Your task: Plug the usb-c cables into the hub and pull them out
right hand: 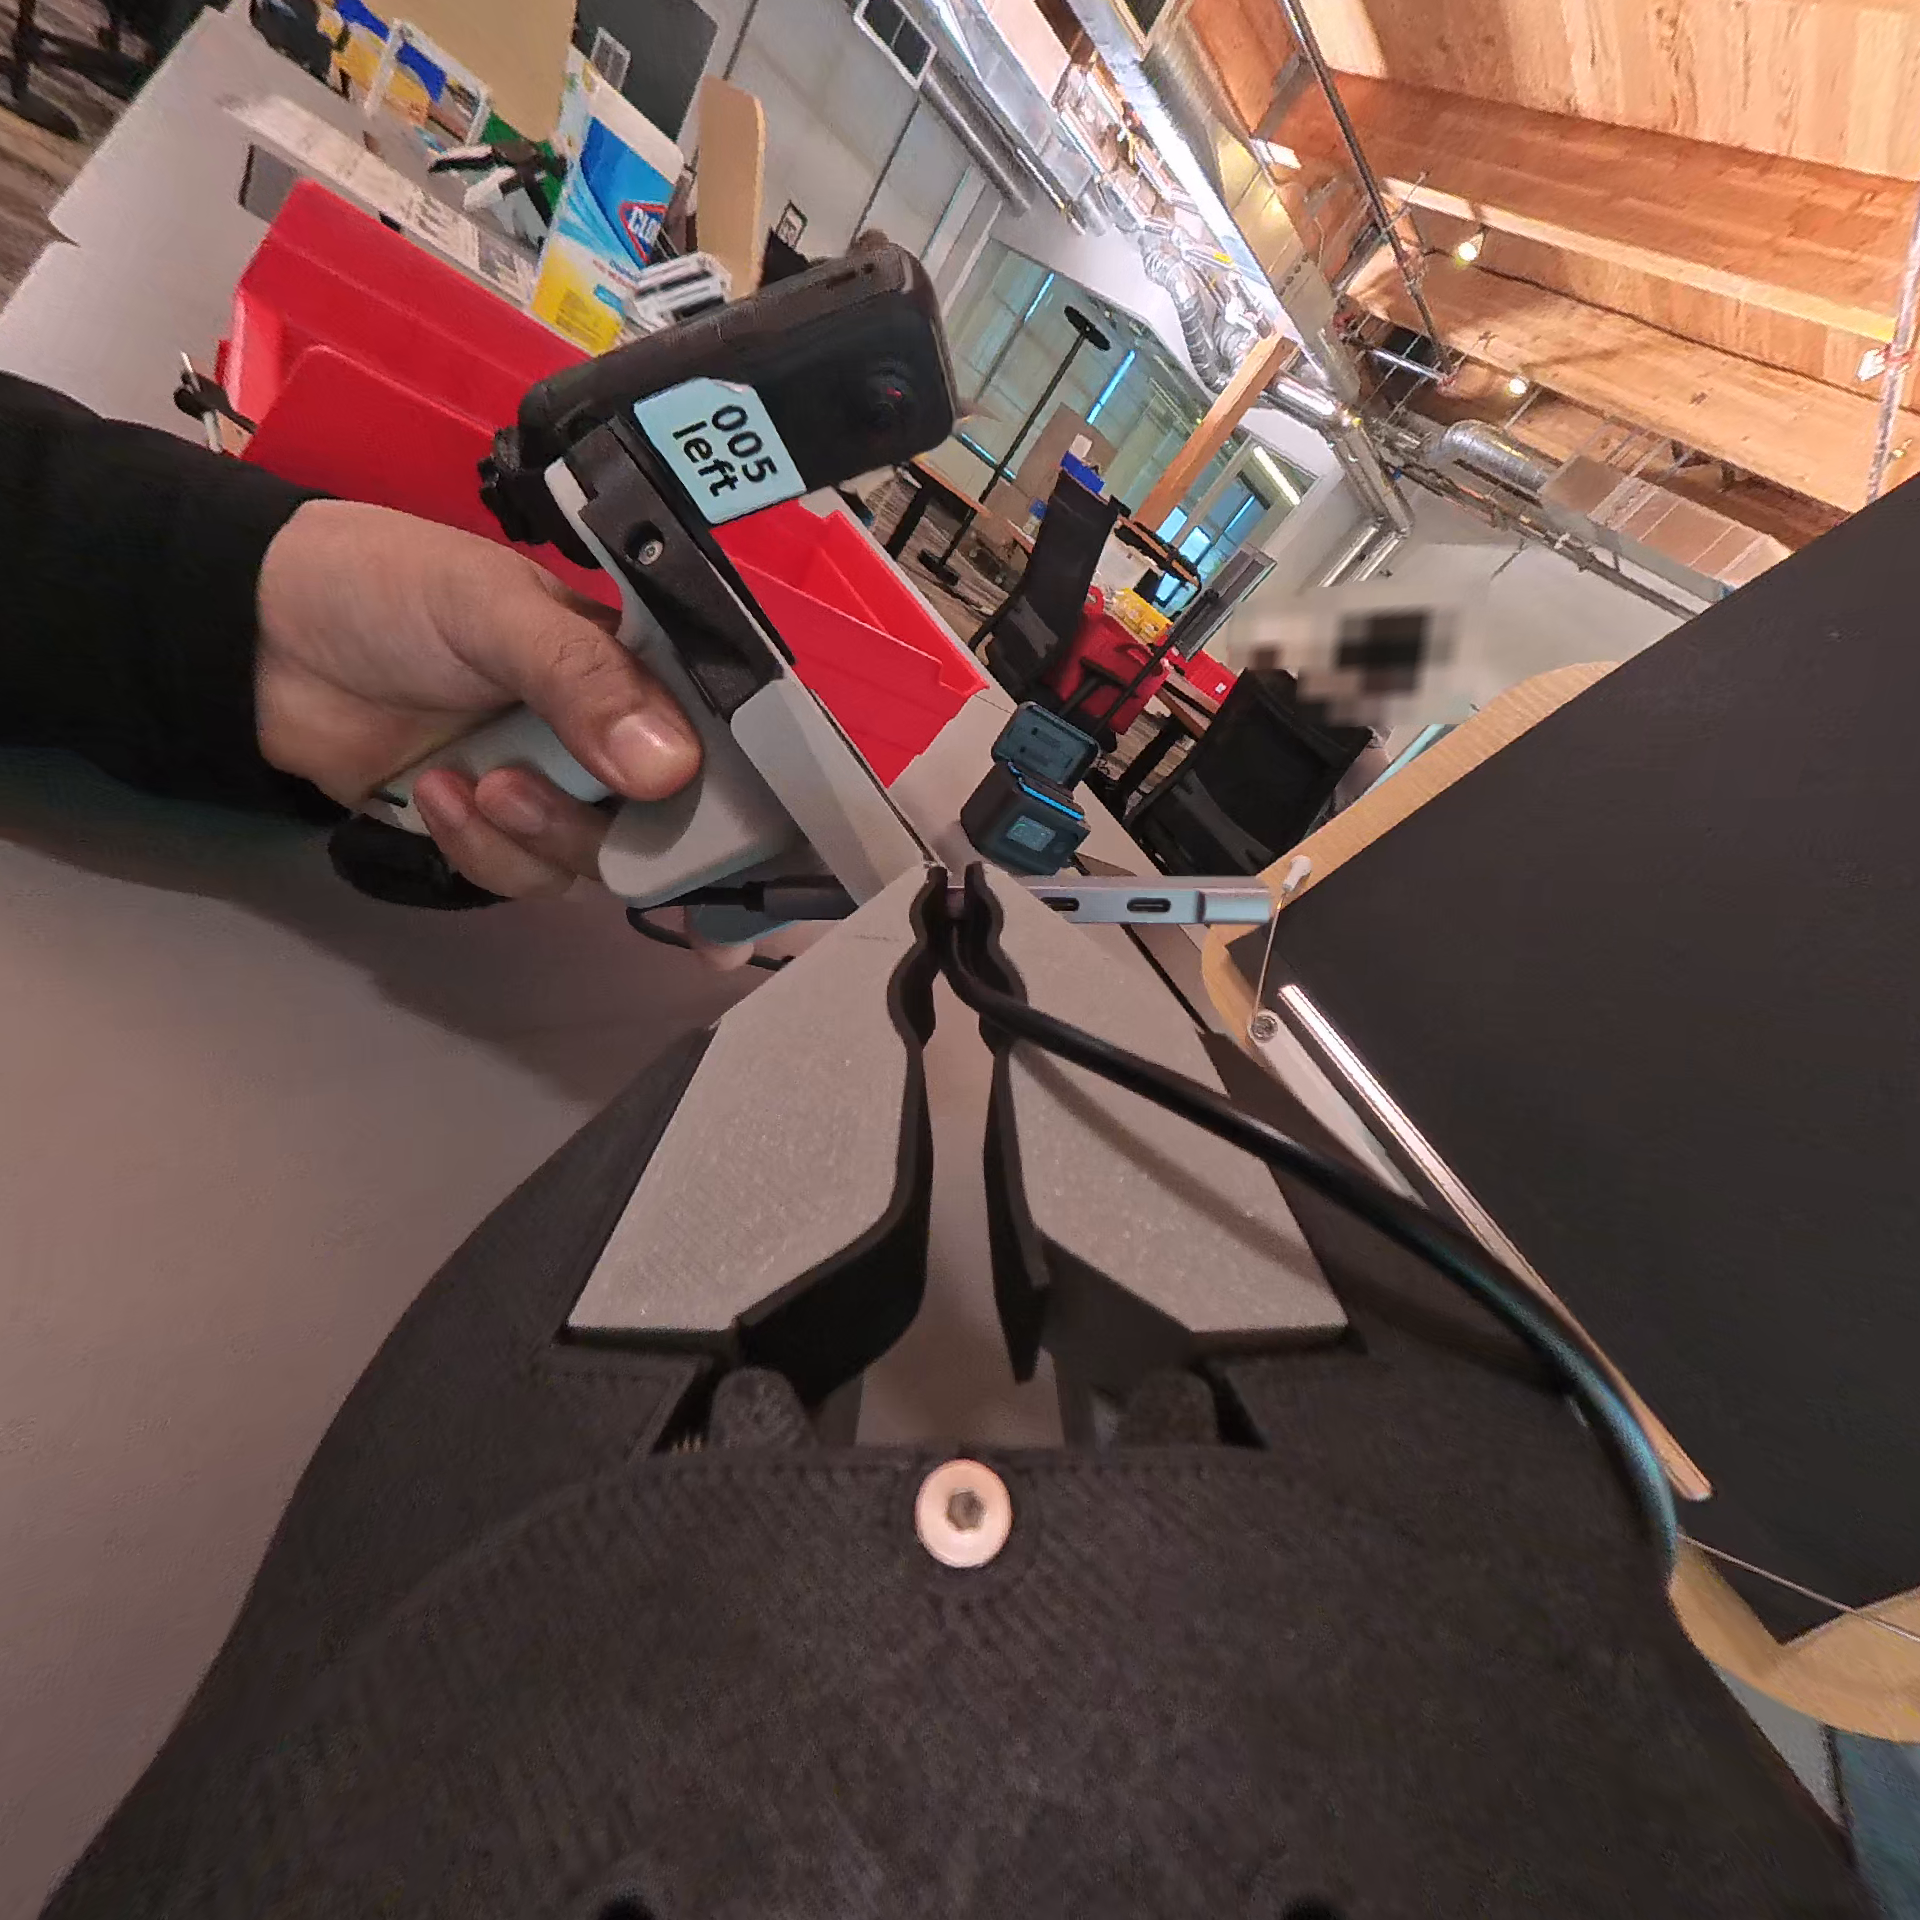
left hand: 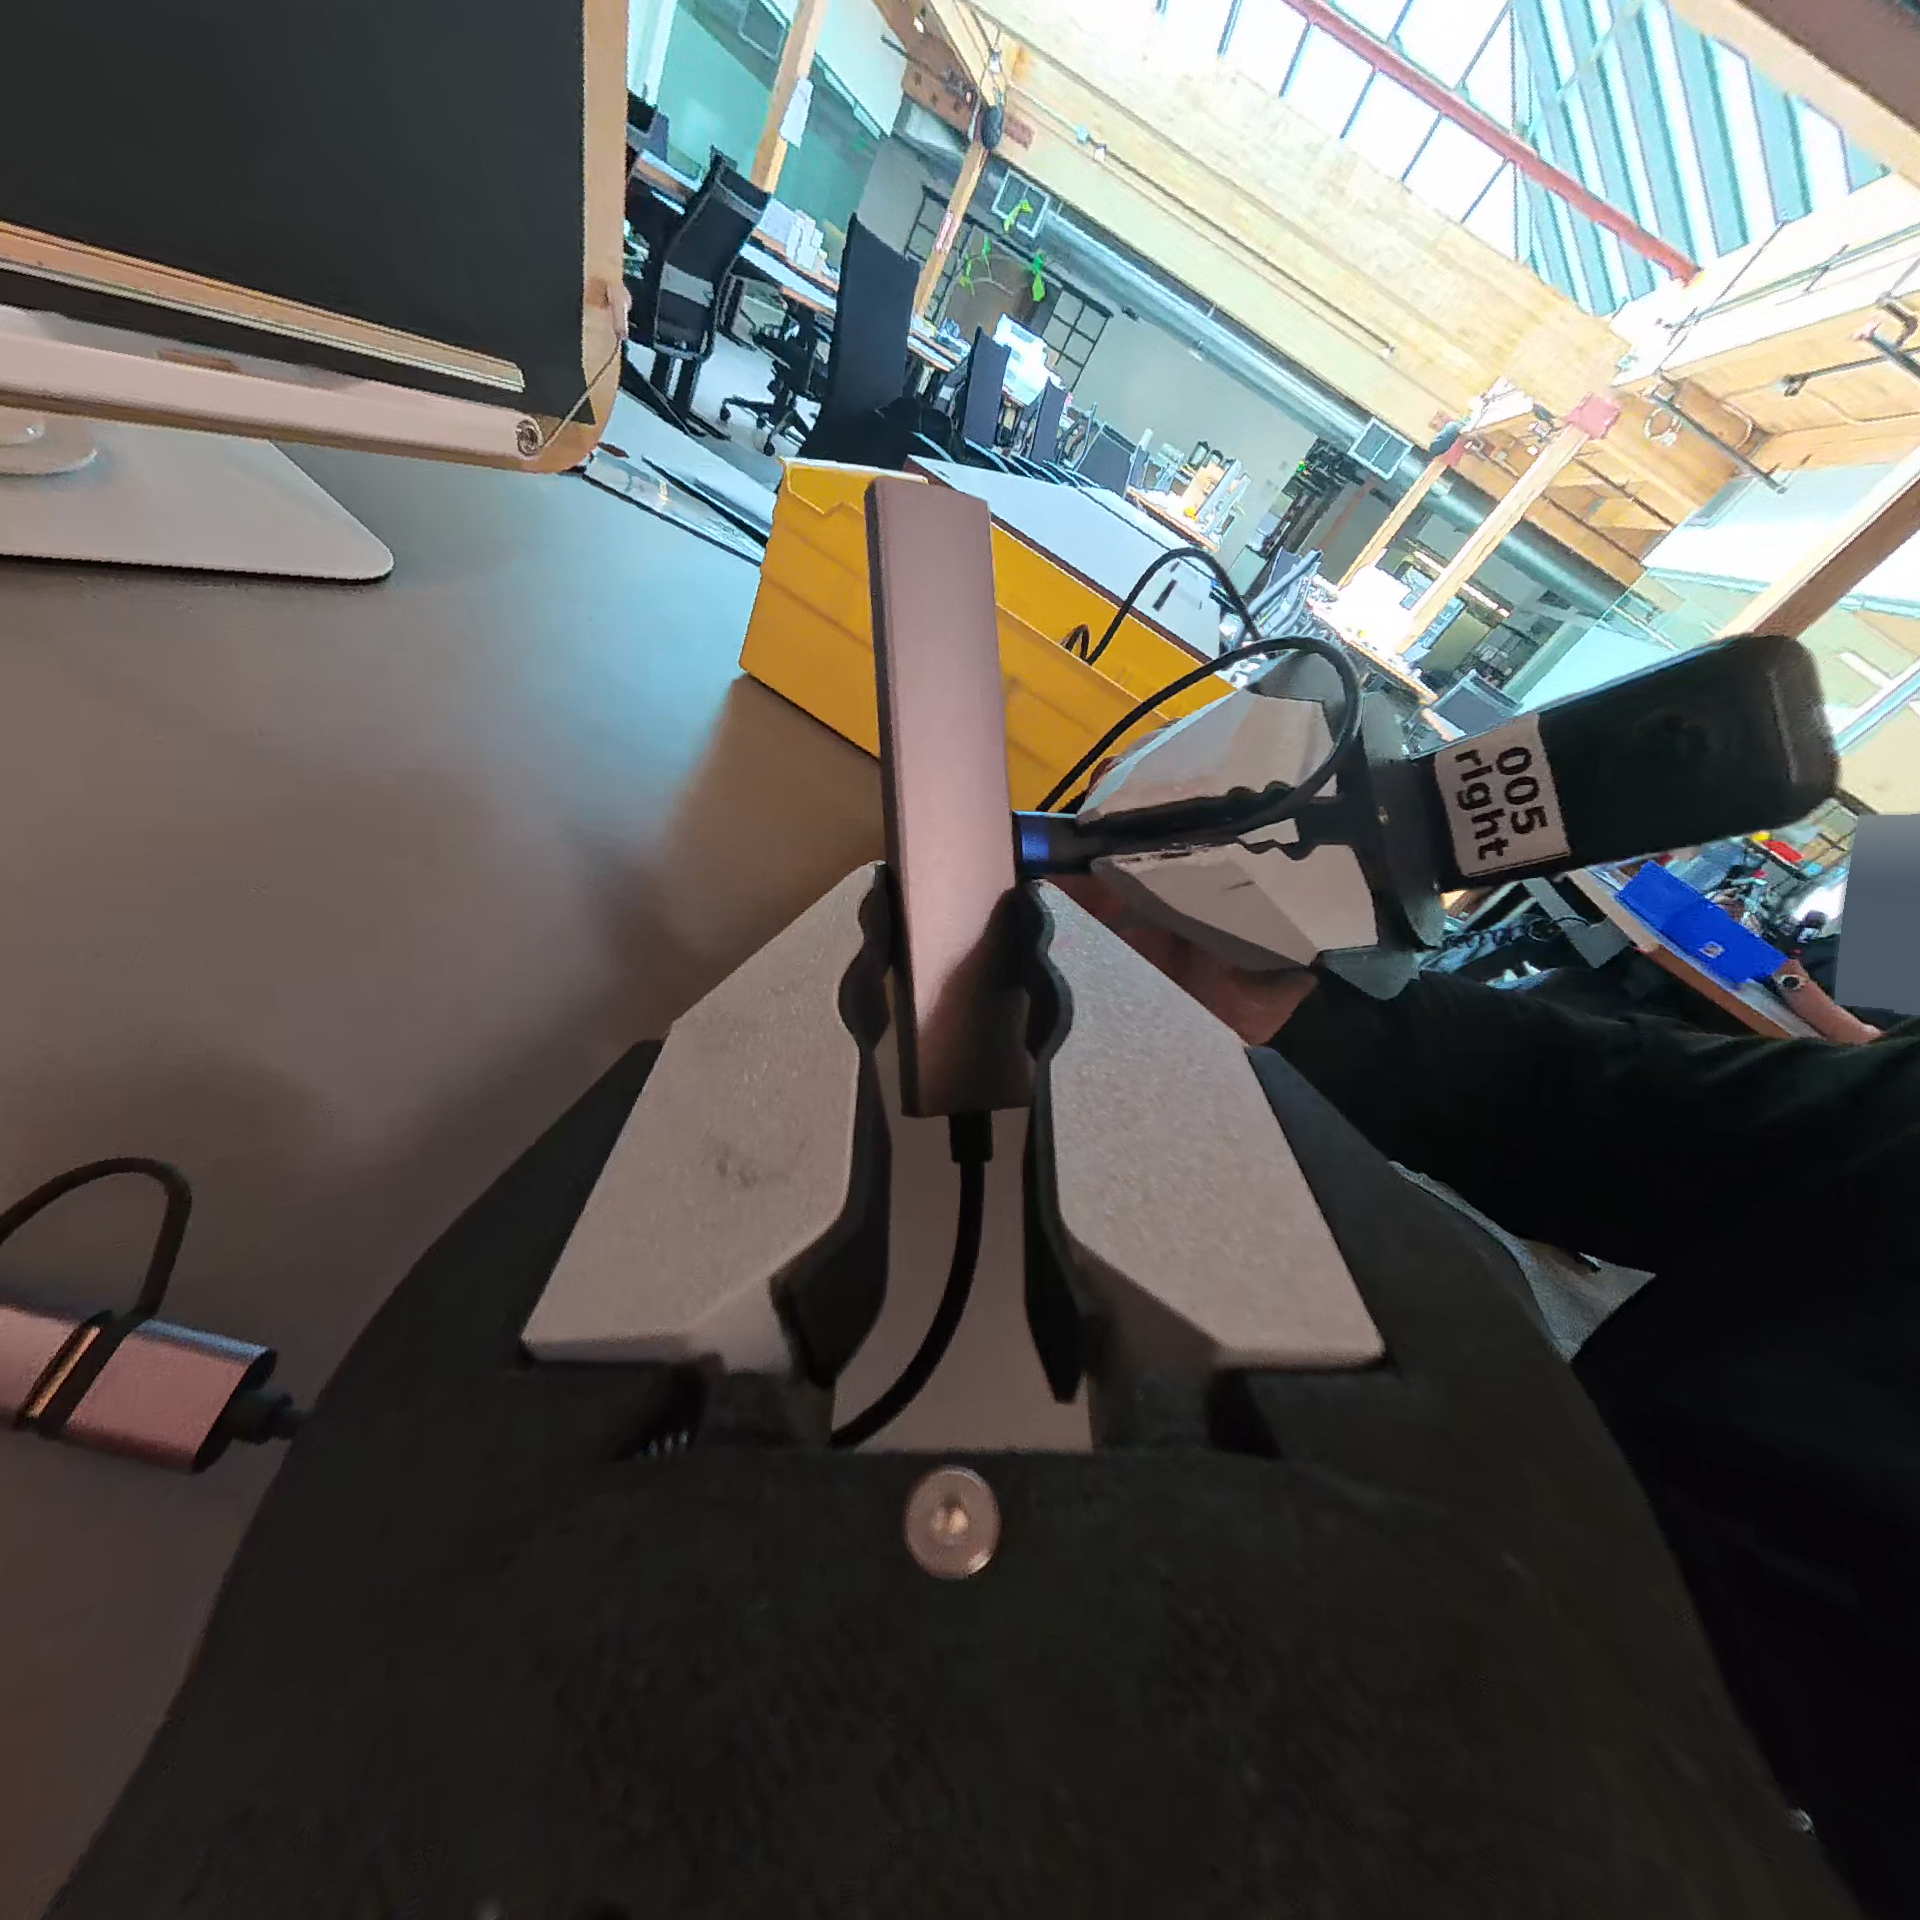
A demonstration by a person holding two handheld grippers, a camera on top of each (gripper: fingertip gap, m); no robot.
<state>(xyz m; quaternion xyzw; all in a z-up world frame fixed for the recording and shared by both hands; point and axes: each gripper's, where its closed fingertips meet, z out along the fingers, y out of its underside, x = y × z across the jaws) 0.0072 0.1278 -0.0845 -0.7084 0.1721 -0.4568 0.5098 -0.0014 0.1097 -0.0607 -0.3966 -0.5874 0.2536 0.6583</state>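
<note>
Left gripper (left hand: 954,925): you had it clamped on the grey hub (left hand: 940,790), held upright above the dark table (left hand: 416,831). Right gripper (right hand: 951,894): you had it pinched on the plug (left hand: 1044,834) of a black cable (right hand: 1299,1143), the plug touching the hub's side edge. Second hub (left hand: 135,1387): lying on the table, lower left. Yellow bin (left hand: 821,592): behind the hub.

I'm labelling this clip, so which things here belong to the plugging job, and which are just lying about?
In the job:
- hub, clamped in the left gripper
- usb-c cable, its plug at the hub's side, pinched by the right gripper

Lying about:
- yellow box
- red bin
- second hub on the table
- monitor
</note>
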